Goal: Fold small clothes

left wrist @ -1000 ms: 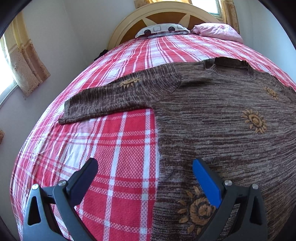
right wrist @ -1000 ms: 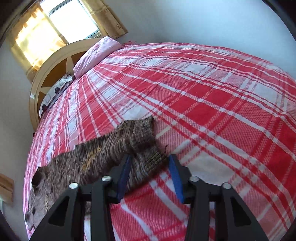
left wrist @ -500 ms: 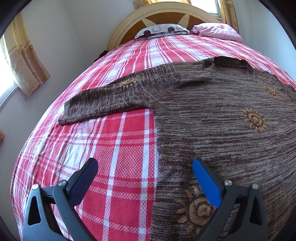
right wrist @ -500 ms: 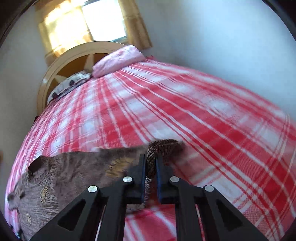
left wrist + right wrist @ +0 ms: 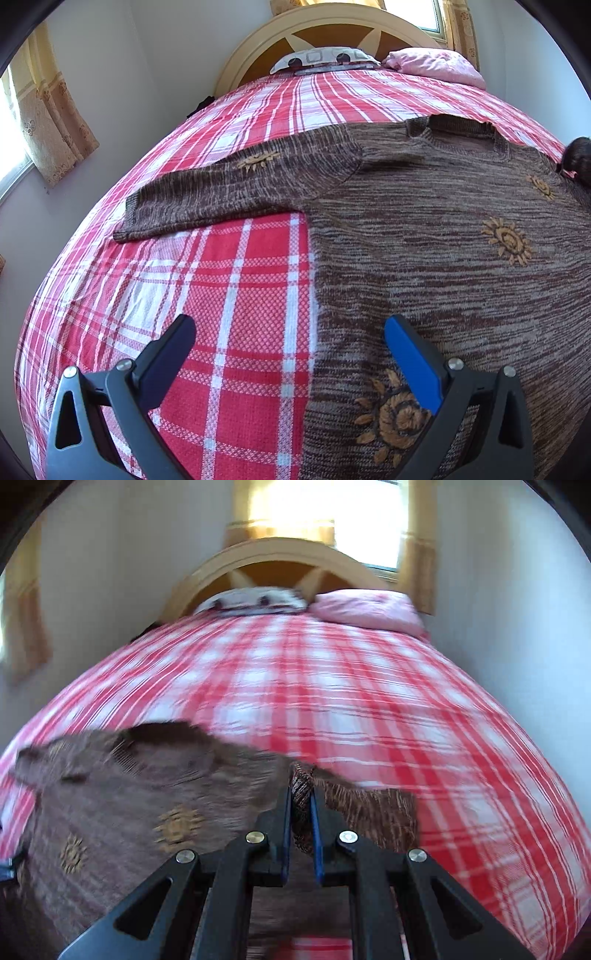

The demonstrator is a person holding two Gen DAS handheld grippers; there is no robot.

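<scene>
A brown knitted sweater (image 5: 424, 236) with orange sun motifs lies flat on the red plaid bed; its left sleeve (image 5: 229, 192) stretches out to the left. My left gripper (image 5: 291, 336) hangs open over the sweater's lower left edge, holding nothing. In the right wrist view my right gripper (image 5: 301, 794) is shut on the sweater's right sleeve cuff (image 5: 301, 786), lifted over the sweater body (image 5: 129, 797). That raised cuff (image 5: 578, 158) shows at the right edge of the left wrist view.
The red and white plaid bedcover (image 5: 229, 288) fills both views. A wooden headboard (image 5: 280, 559), a patterned pillow (image 5: 255, 600) and a pink pillow (image 5: 365, 609) are at the far end. Walls and curtained windows flank the bed.
My right gripper closed on the sleeve cuff, then swung with it toward the sweater body, rolling as it went. The left gripper stayed put.
</scene>
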